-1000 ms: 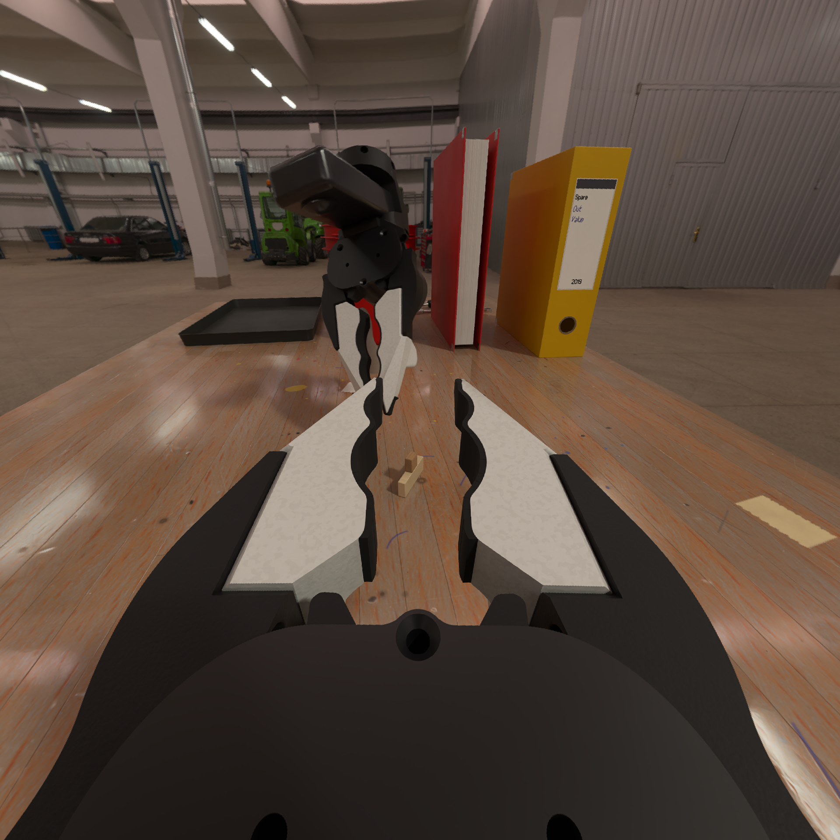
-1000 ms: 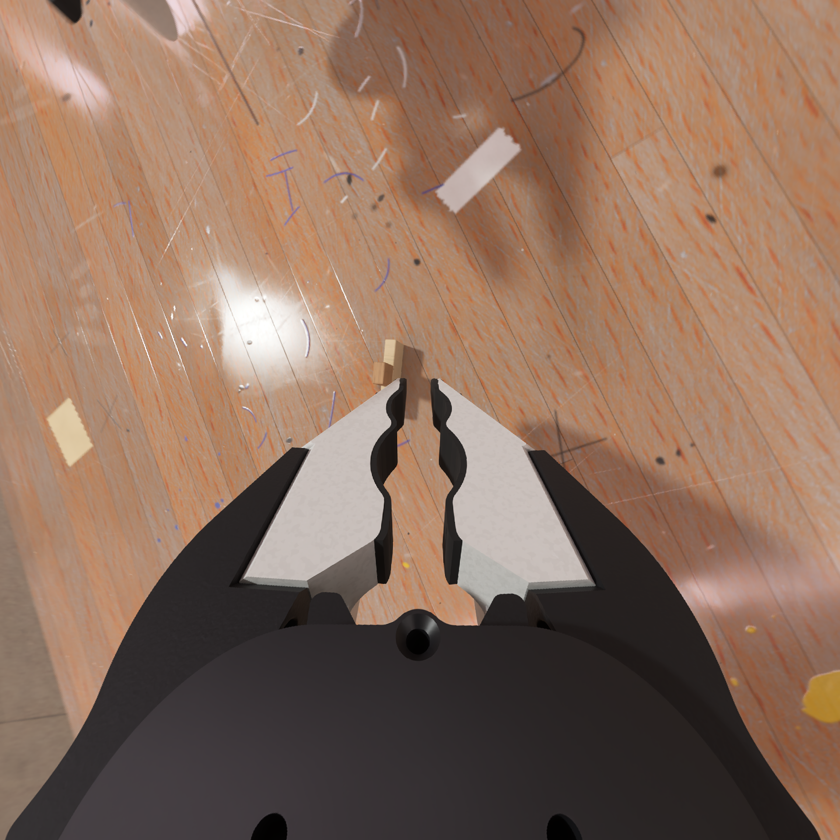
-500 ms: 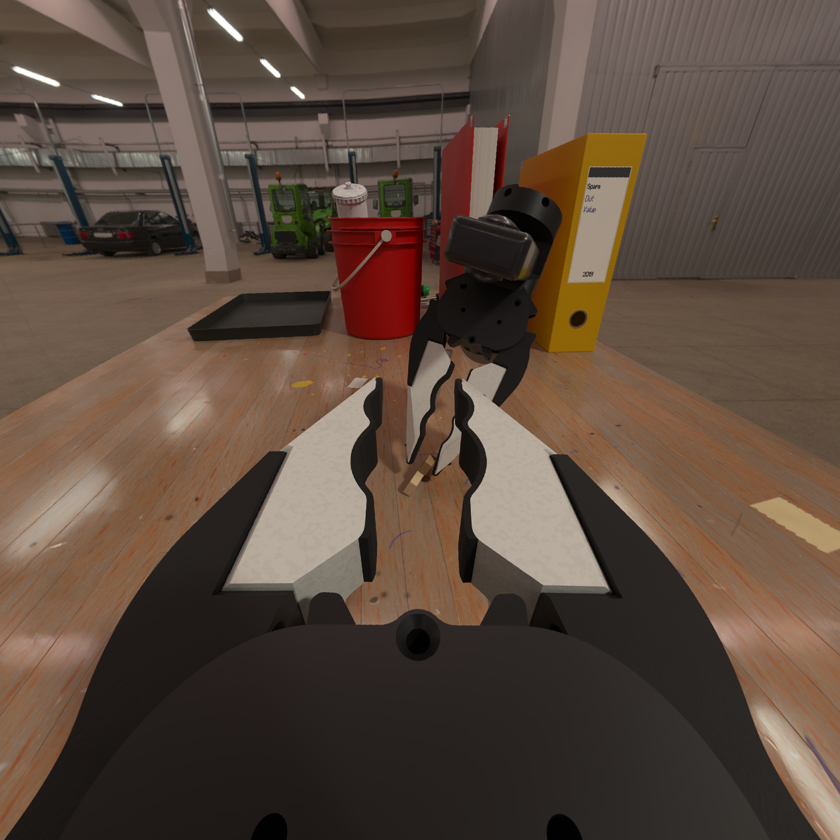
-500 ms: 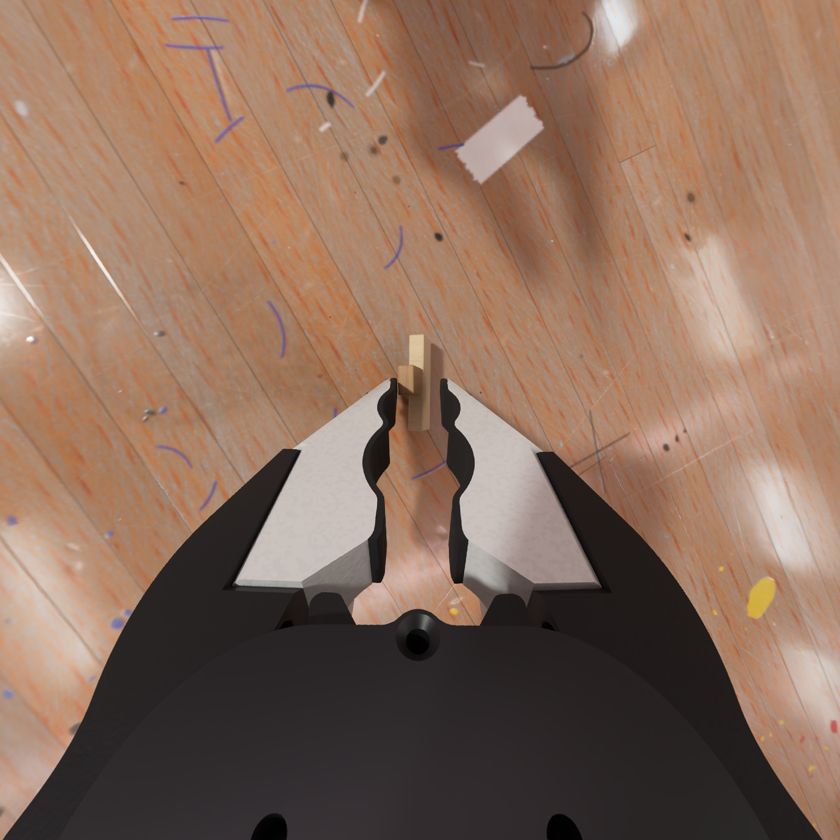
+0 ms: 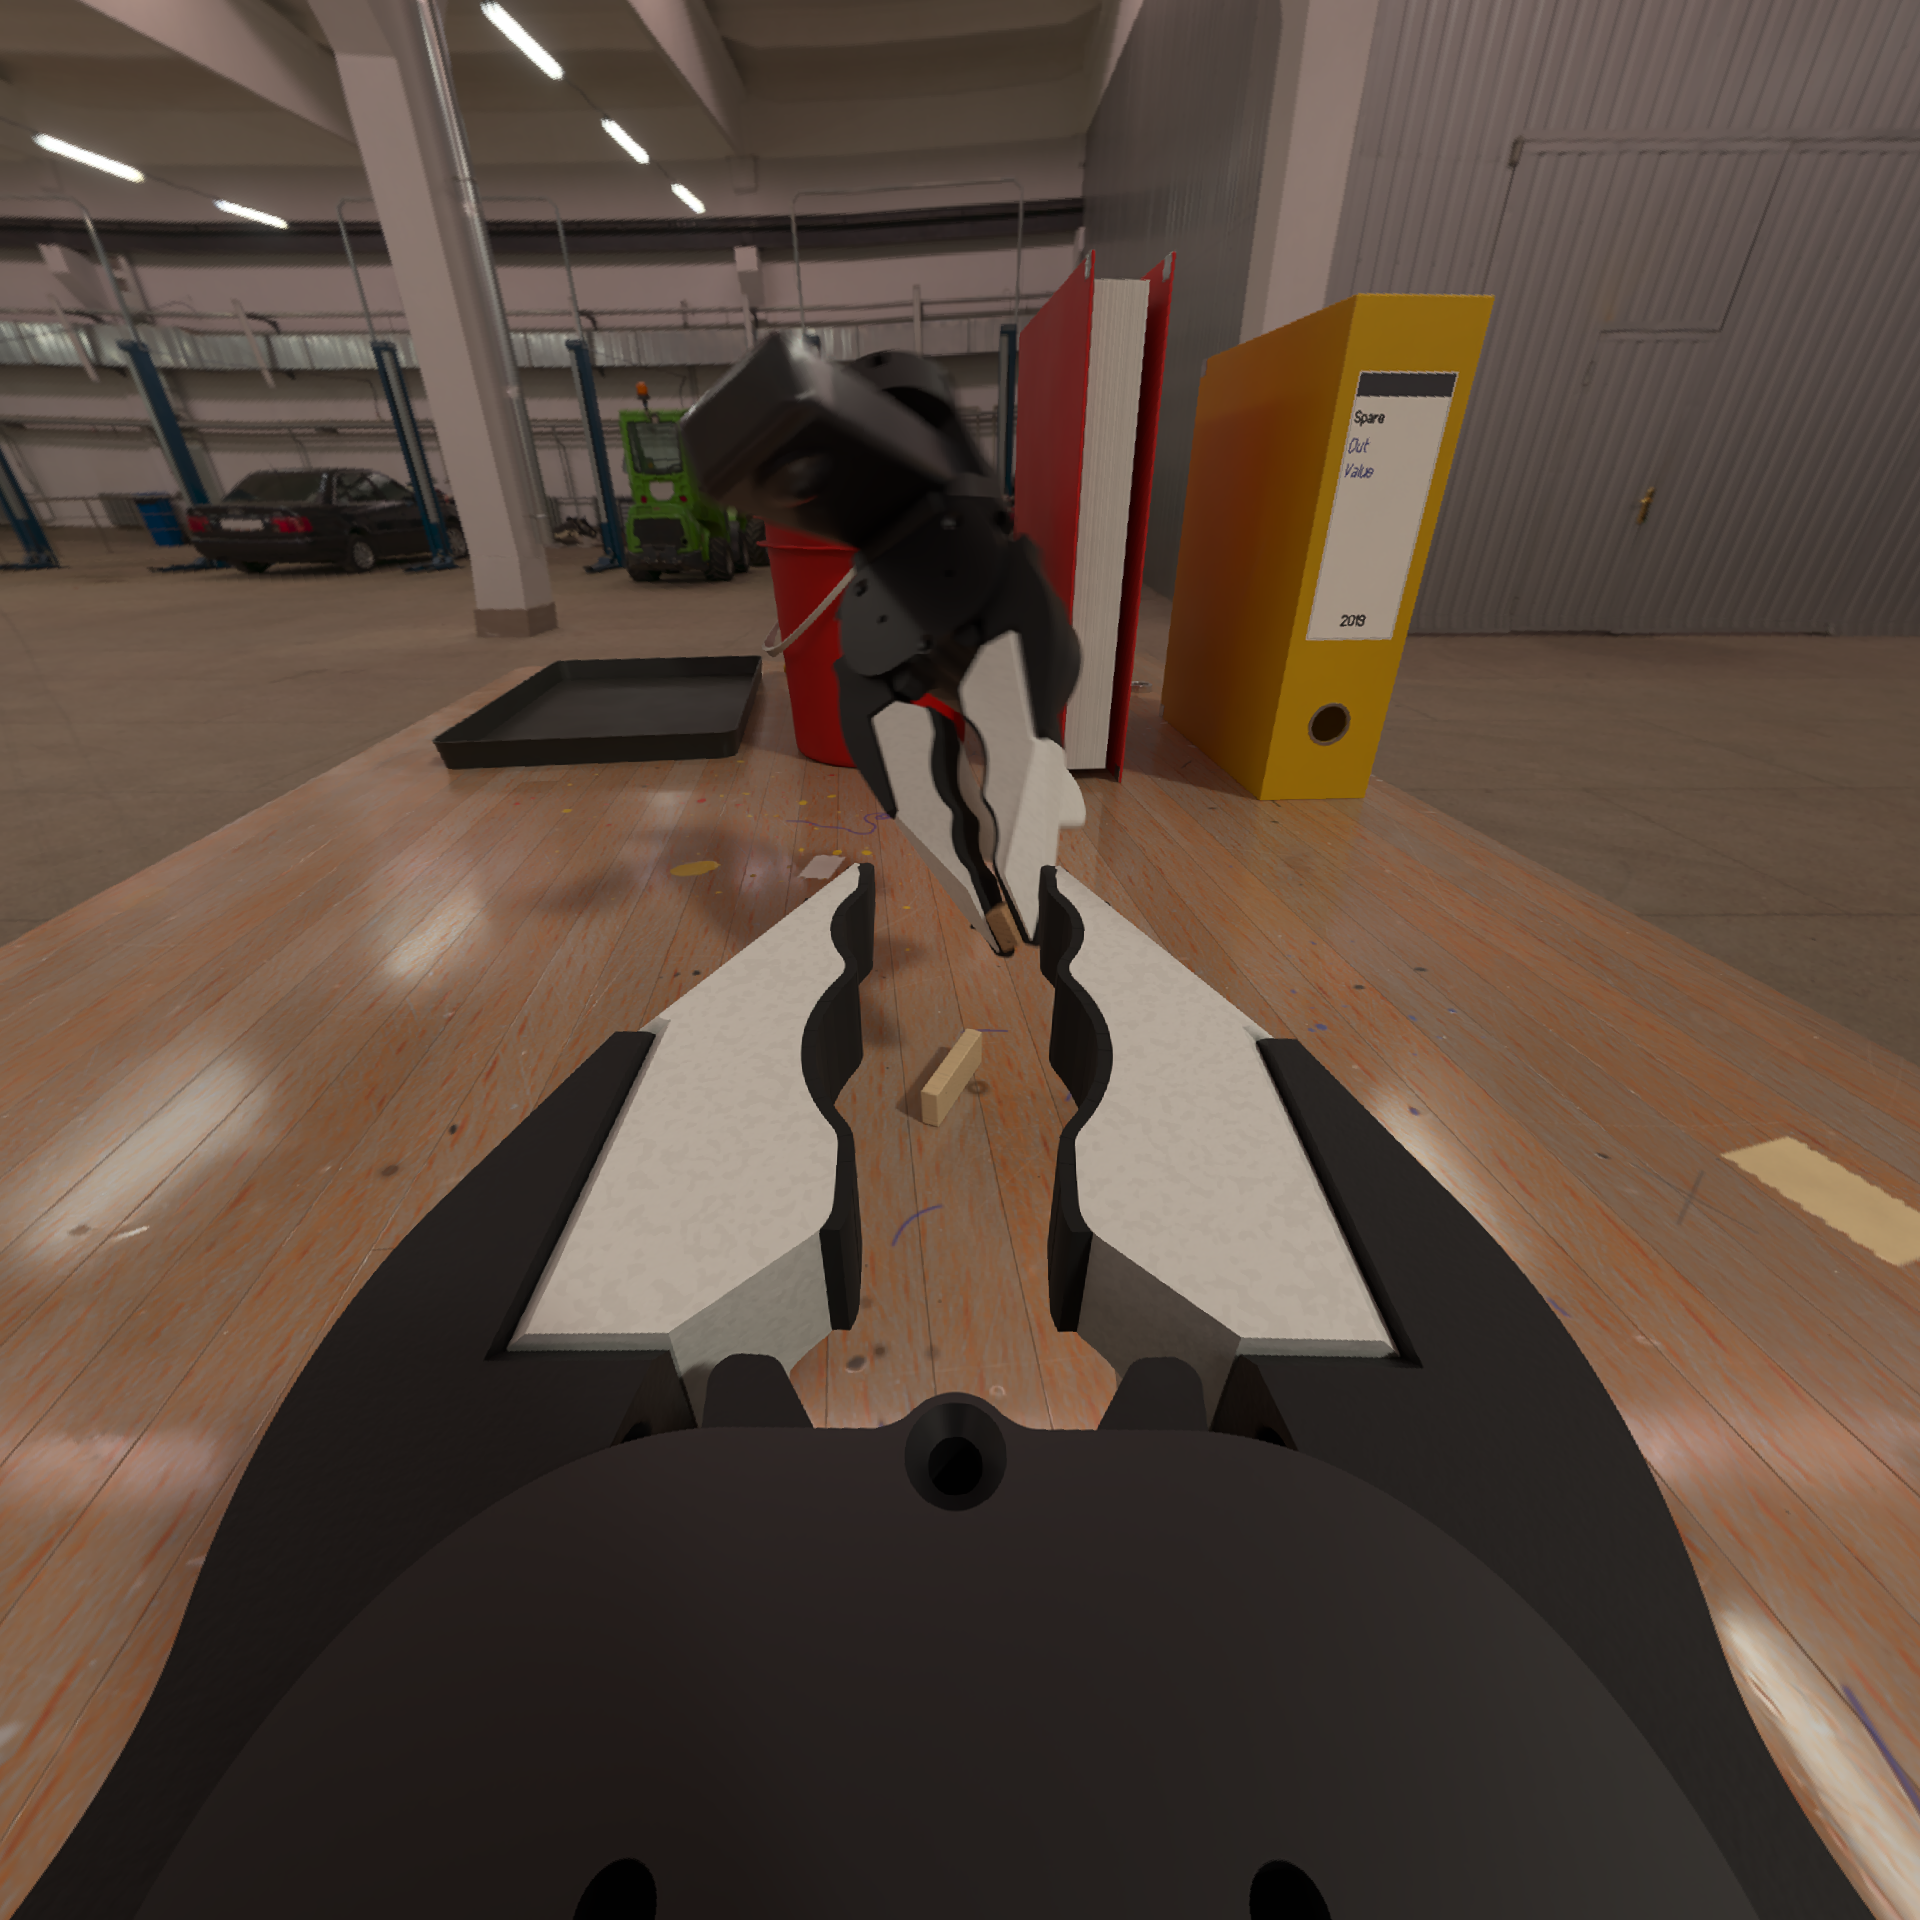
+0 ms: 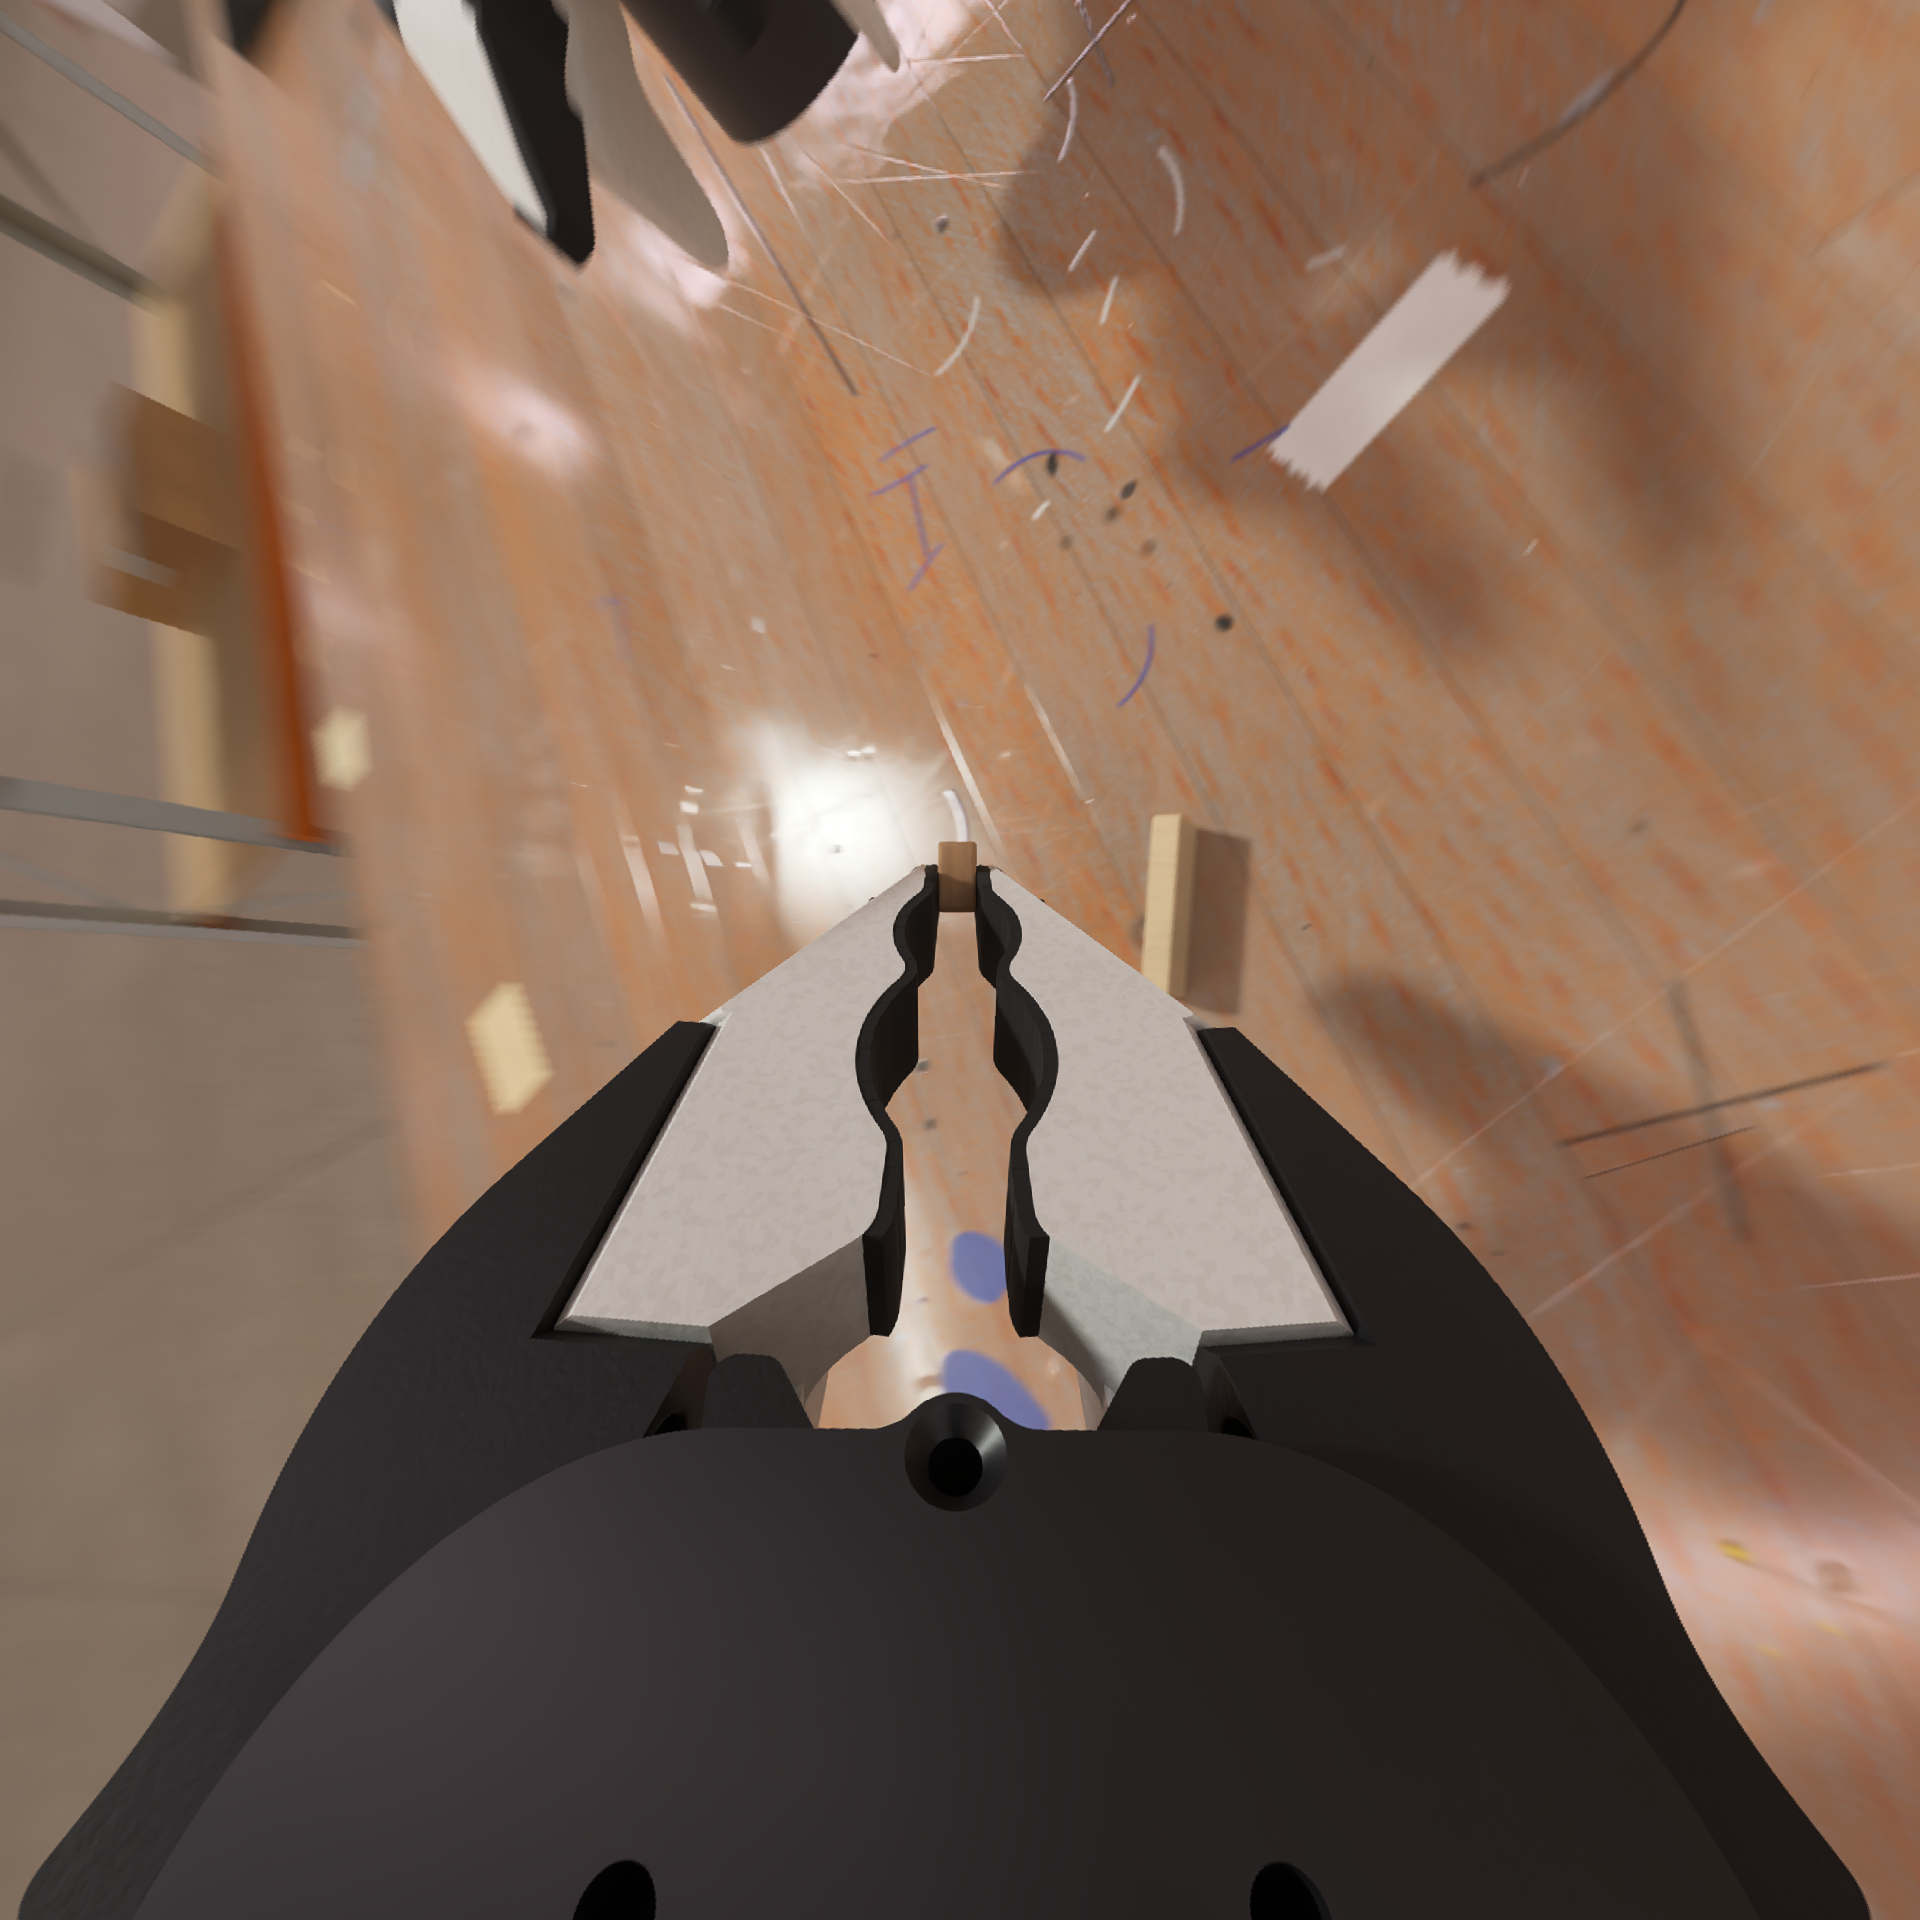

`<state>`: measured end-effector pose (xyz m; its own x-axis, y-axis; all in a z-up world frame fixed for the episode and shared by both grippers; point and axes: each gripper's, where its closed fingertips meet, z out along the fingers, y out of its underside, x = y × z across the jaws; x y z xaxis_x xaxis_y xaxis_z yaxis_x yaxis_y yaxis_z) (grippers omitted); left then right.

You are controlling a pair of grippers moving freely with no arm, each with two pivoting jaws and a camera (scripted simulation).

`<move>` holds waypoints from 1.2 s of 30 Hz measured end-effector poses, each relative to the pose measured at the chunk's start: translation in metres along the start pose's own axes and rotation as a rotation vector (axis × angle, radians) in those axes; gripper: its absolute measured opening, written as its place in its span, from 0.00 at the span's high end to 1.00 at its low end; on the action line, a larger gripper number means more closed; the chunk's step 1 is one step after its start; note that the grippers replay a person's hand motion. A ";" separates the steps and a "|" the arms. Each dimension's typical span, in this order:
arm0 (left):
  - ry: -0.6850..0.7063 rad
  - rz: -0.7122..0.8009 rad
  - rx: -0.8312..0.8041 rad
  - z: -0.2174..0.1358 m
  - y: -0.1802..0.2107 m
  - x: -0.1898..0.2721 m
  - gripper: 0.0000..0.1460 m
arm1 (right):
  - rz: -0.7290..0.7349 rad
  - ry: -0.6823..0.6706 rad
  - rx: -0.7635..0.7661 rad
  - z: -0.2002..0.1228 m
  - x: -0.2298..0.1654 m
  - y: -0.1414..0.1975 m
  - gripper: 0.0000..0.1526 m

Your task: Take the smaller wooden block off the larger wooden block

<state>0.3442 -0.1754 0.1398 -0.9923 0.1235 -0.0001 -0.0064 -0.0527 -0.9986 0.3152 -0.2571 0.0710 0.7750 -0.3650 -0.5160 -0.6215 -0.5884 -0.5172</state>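
Observation:
The larger wooden block (image 5: 950, 1076) lies alone on the wooden table, between and just beyond my left gripper's (image 5: 954, 883) open, empty fingers. It also shows in the right wrist view (image 6: 1164, 910), to the right of my fingertips. My right gripper (image 6: 956, 878) is shut on the smaller wooden block (image 6: 956, 871), pinched at the very tips and held above the table. In the left wrist view the right gripper (image 5: 1000, 935) hangs tilted beyond the larger block, with the small block (image 5: 1000, 921) at its tips.
At the table's far end stand a black tray (image 5: 603, 712), a red bucket (image 5: 816, 665), a red book (image 5: 1091, 509) and a yellow binder (image 5: 1320, 540). Tape pieces lie on the table (image 5: 1834, 1195) (image 6: 1387, 369). The table edge (image 6: 239, 520) runs at left.
My right gripper closed on the smaller block, lifted it off the larger block and moved up and away. The larger block stays on the table. The left gripper barely moved.

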 end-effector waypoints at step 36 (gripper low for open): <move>0.014 -0.046 -0.024 0.005 0.011 -0.001 0.79 | 0.486 -0.347 0.130 -0.046 0.076 -0.009 0.96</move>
<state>0.3441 -0.1807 0.1294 -0.9893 0.1391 0.0449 -0.0485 -0.0232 -0.9986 0.3853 -0.3124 0.0678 0.3303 -0.2998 -0.8950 -0.9204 -0.3125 -0.2349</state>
